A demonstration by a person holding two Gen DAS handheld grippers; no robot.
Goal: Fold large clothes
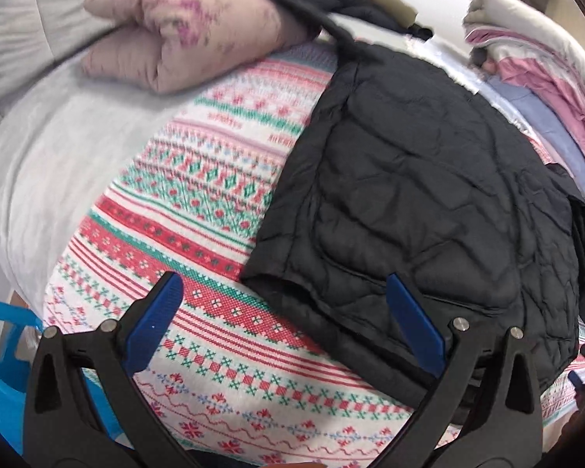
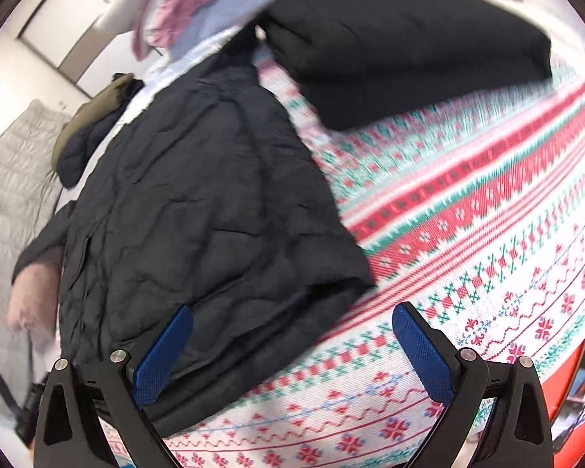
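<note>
jacket (image 1: 409,195) on blanket (image 1: 199,202)

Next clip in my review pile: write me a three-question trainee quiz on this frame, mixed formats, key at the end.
1. True or false: the left claw is shut on the black quilted puffer jacket.
2. The jacket lies on: A) bare wood B) a red, green and white knit-pattern blanket C) a blue basket.
3. Fill in: the folded pink floral quilt in the left wrist view lies to the ___ of the jacket.

Key: 1 false, both it and the right claw are open and empty; 2 B; 3 left.
</note>
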